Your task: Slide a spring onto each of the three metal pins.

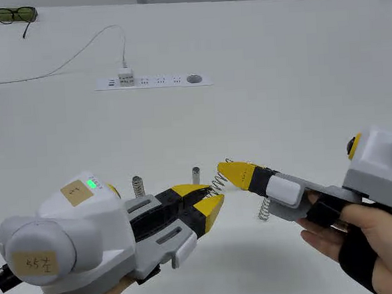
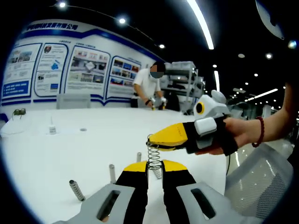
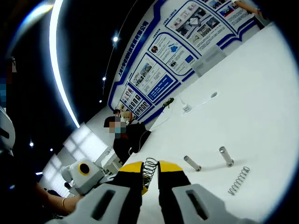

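A spring [image 1: 218, 183] spans between both grippers above the table. My right gripper [image 1: 232, 173] is shut on its upper end, and my left gripper [image 1: 209, 201] is shut on its lower end. In the left gripper view the spring [image 2: 153, 154] rises from my own jaws up to the right gripper [image 2: 161, 138]. The spring [image 3: 149, 166] also sits between the right jaws. One pin wearing a spring [image 1: 138, 186] stands at the left, and a bare pin [image 1: 196, 174] is behind the jaws. Two bare pins [image 3: 191, 163] [image 3: 226, 156] stand on the table.
A loose spring [image 1: 264, 209] [image 3: 239, 179] lies on the white table beside the right gripper. A power strip [image 1: 153, 81] with a plugged charger and cable sits farther back. Sunglasses [image 1: 9, 16] rest at the far left corner. A person [image 2: 149, 88] stands beyond the table.
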The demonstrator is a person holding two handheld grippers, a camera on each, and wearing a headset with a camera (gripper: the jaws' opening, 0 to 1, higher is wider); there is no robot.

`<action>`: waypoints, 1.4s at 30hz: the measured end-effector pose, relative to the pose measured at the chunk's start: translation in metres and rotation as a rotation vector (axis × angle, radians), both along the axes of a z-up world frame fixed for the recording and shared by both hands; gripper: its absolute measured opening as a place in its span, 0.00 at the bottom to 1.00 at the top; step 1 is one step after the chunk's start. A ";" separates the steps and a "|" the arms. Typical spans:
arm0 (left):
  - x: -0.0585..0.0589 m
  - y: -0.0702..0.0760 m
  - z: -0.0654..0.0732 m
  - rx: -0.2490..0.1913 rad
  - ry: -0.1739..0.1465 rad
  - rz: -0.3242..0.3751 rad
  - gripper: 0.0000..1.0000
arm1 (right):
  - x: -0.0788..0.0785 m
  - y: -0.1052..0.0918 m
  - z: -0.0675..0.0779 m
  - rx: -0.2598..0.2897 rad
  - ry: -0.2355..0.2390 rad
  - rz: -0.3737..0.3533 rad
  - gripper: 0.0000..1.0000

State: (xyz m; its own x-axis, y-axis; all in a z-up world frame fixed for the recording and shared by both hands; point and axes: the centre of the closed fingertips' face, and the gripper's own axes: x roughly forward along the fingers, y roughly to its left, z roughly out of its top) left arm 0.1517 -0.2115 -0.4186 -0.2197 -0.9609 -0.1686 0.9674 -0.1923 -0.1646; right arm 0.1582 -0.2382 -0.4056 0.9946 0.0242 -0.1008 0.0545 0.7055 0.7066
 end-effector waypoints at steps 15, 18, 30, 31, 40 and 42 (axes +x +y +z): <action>0.003 -0.002 -0.008 0.046 -0.034 -0.001 0.11 | 0.008 0.006 0.005 -0.122 -0.005 0.028 0.11; 0.005 -0.002 -0.011 0.055 -0.042 0.004 0.11 | 0.010 0.007 0.004 -0.144 0.001 0.026 0.11; 0.011 0.004 -0.039 0.164 -0.113 0.013 0.25 | 0.022 0.001 0.002 -0.382 0.053 0.091 0.11; 0.011 0.005 -0.040 0.169 -0.115 0.015 0.26 | 0.023 0.001 0.001 -0.419 0.064 0.104 0.11; 0.015 0.006 -0.046 0.189 -0.146 0.031 0.39 | 0.040 -0.006 0.000 -0.491 0.066 0.114 0.11; 0.014 0.006 -0.047 0.193 -0.148 0.030 0.41 | 0.044 -0.010 0.000 -0.508 0.066 0.108 0.11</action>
